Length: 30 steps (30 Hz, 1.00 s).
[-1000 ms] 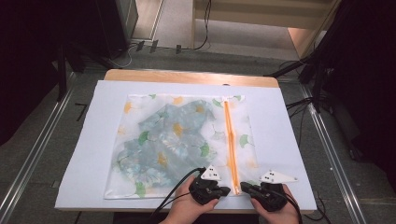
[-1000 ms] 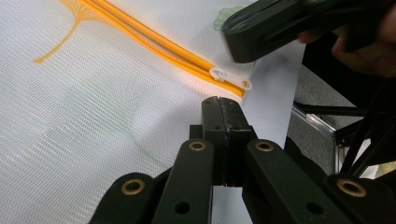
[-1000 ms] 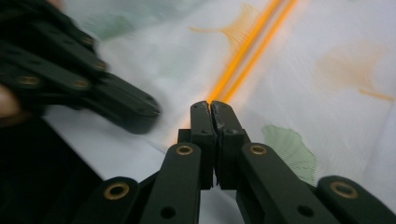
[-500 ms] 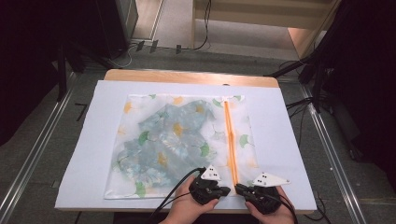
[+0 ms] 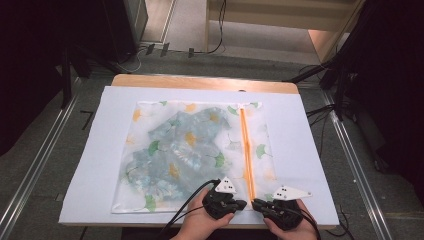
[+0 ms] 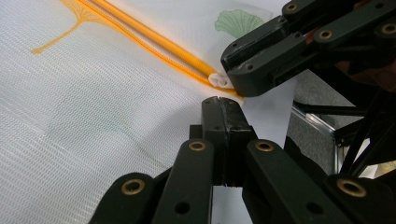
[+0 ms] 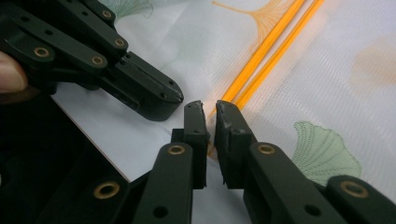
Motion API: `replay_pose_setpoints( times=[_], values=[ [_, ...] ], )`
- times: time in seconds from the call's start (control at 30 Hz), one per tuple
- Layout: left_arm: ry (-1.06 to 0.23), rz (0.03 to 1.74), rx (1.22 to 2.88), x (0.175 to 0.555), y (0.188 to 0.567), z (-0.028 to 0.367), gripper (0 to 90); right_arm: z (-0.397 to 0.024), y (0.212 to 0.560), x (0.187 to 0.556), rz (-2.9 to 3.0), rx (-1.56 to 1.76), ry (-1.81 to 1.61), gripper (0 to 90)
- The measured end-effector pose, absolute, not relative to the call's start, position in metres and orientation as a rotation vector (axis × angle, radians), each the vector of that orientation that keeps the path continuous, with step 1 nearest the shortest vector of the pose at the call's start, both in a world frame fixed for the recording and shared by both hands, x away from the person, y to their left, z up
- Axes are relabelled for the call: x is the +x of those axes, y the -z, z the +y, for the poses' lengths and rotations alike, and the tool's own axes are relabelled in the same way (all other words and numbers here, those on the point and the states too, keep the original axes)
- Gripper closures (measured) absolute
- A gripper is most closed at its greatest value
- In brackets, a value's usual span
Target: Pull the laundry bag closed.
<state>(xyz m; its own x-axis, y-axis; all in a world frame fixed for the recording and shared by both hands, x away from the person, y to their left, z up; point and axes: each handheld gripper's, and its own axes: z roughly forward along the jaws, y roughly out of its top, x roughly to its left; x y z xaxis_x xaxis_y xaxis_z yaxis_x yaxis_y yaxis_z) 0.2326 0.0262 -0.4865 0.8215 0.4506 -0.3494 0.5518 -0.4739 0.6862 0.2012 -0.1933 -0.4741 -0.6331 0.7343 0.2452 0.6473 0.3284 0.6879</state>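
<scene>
A white mesh bag [image 5: 190, 150] printed with green and orange leaves lies flat on the white sheet, with bunched clothing inside. Its orange zipper [image 5: 246, 150] runs from the far edge to the near edge. Both grippers meet at the zipper's near end. My left gripper [image 6: 219, 105] is shut and pressed onto the bag's near hem just left of the zipper. My right gripper [image 7: 210, 109] has its jaws a sliver apart around the zipper's end, where the white zipper pull [image 6: 218, 80] sticks out at its tip. In the high view the left gripper [image 5: 243, 203] and right gripper [image 5: 255, 202] nearly touch.
The white sheet [image 5: 300, 130] covers a wooden table whose far edge [image 5: 200, 82] shows. Metal rails [image 5: 350, 150] run along both sides on the grey floor. Dark stands and cables sit beyond the table at the back.
My right gripper has slid left along the near edge to the zipper's end, coming tip to tip with the left gripper. The left gripper and the bag have stayed put.
</scene>
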Motion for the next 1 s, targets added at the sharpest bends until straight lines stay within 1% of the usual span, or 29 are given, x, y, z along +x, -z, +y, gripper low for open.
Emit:
replay_pose_setpoints(
  times=[0.03, 0.1, 0.43, 0.67, 0.8, 1.0],
  values=[
    [0.151, 0.733, 2.144, 0.233, 0.487, 0.026, 90.0, -0.193, 0.472, 0.2, 2.46, 1.289, -1.198, 88.6],
    [0.15, 0.733, 2.146, 0.233, 0.487, 0.026, 90.0, -0.194, 0.47, 0.2, 2.445, 1.293, -1.204, 90.0],
    [0.148, 0.732, 2.147, 0.232, 0.486, 0.026, 90.0, -0.187, 0.471, 0.201, 2.449, 1.251, -1.15, 90.0],
    [0.151, 0.733, 2.145, 0.233, 0.487, 0.026, 90.0, -0.194, 0.47, 0.197, 2.505, 1.262, -1.134, 86.7],
    [0.151, 0.733, 2.145, 0.233, 0.487, 0.026, 90.0, -0.203, 0.472, 0.193, 2.51, 1.282, -1.1, 90.0],
    [0.153, 0.735, 2.144, 0.233, 0.487, 0.026, 90.0, -0.208, 0.468, 0.193, 2.431, 1.283, -1.127, 90.0]
  ],
)
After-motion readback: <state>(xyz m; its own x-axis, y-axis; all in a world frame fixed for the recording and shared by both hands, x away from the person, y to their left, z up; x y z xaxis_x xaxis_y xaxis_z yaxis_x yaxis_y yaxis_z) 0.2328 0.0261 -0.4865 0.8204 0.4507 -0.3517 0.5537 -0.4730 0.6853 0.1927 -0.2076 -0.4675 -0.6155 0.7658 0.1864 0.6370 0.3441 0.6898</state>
